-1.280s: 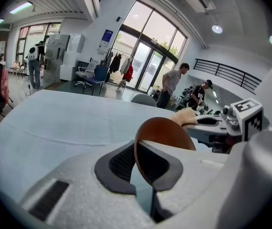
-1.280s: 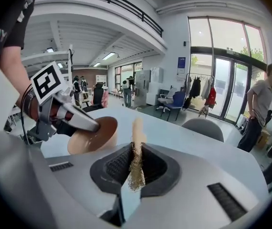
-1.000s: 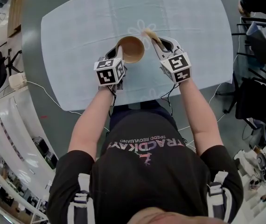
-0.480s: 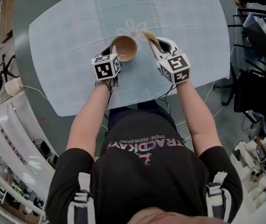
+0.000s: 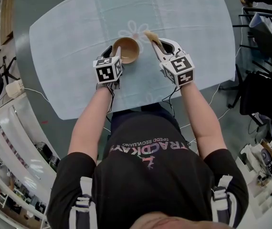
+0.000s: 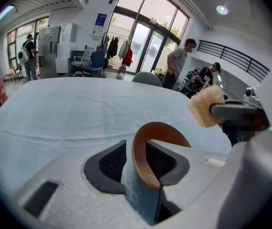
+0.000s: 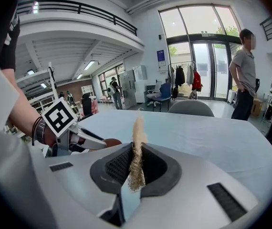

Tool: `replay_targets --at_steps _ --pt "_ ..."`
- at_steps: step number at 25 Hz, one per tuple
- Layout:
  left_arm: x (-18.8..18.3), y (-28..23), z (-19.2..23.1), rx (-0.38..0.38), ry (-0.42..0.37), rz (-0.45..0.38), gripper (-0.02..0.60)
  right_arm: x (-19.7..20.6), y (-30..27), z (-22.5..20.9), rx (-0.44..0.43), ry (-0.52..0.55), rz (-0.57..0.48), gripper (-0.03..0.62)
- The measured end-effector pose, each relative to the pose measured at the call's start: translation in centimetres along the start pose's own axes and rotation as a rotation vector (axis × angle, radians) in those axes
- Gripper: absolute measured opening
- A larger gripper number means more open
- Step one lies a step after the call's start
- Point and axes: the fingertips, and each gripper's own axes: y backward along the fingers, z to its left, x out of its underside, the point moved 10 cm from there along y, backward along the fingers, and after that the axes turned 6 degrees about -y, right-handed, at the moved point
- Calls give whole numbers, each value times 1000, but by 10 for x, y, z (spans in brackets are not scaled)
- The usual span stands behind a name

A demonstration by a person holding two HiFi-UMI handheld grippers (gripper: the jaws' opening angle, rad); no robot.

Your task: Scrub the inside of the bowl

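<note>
A brown wooden bowl (image 5: 126, 49) sits near the table's middle, and my left gripper (image 5: 116, 52) is shut on its near-left rim. In the left gripper view the bowl (image 6: 151, 156) rim stands clamped between the jaws. My right gripper (image 5: 157, 45) is just right of the bowl, shut on a tan fibrous scrubber (image 5: 151, 35) that sticks out past the fingertips, apart from the bowl. In the right gripper view the scrubber (image 7: 137, 152) stands thin and upright between the jaws. The scrubber (image 6: 205, 106) also shows at the right of the left gripper view.
A pale blue cloth with a faint flower print covers the oval table (image 5: 78, 42). Chairs and dark bags (image 5: 262, 42) stand at the right. A white box with a cable (image 5: 13, 88) lies on the floor at the left. People stand far off by the glass doors.
The view shifted early on, then held. Both grippers keep their holds; bowl and scrubber stay in about the same relation, with no clear motion in the last half second.
</note>
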Motion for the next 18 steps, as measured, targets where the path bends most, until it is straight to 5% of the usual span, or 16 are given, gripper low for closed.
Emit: replay_targets --at_steps 7,11,18 --pt "-11 40 11 -6 -32 -93 133 -8 6 15 7 -21 -47 32" --pt "-23 81 13 -1 -103 -213 30 -21 16 30 26 -51 -113 32" --pt "-45 153 8 43 -208 -419 22 -50 48 74 38 -62 -233 32"
